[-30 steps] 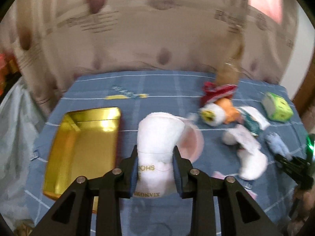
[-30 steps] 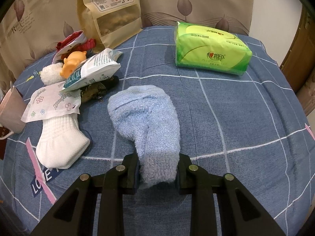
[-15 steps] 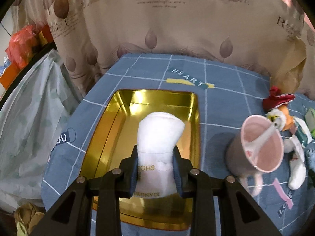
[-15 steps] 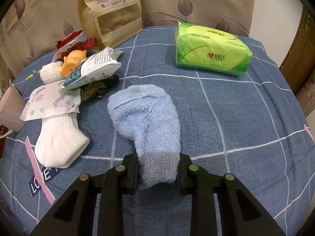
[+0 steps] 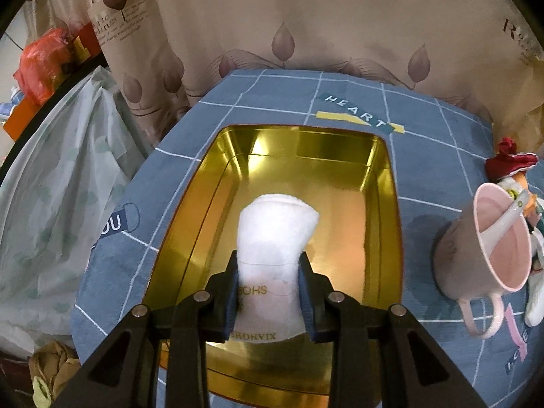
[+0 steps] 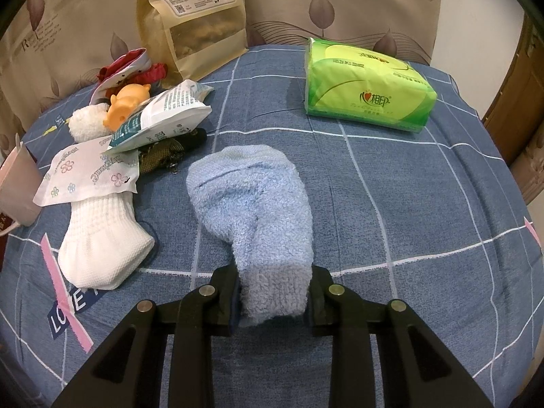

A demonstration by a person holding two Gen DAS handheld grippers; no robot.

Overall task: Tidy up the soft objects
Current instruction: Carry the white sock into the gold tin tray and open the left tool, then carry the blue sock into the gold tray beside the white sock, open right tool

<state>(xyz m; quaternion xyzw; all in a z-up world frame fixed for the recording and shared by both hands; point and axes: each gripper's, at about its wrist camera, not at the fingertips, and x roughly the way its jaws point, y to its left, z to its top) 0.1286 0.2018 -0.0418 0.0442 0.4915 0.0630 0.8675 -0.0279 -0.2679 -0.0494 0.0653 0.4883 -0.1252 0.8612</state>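
In the left wrist view my left gripper [image 5: 268,292] is shut on a white sock [image 5: 275,234] with printed lettering. The sock hangs over the inside of a gold metal tray [image 5: 384,183] on the blue checked cloth. In the right wrist view my right gripper [image 6: 273,297] is shut on the cuff end of a fluffy light blue sock [image 6: 251,197], whose toe lies forward on the cloth. A second white sock [image 6: 102,241] lies to its left, partly under a flowered tissue packet [image 6: 88,176].
A pink mug [image 5: 489,248] with a spoon stands right of the tray. The right wrist view holds a green tissue pack [image 6: 363,85] at the back right, a kraft pouch [image 6: 197,17], a white snack bag [image 6: 163,115], an orange toy [image 6: 127,103] and red fabric [image 6: 132,68].
My left gripper carried the white sock leftwards from the cluttered middle of the table to over the gold tray and came lower. The right gripper and blue sock stayed put.
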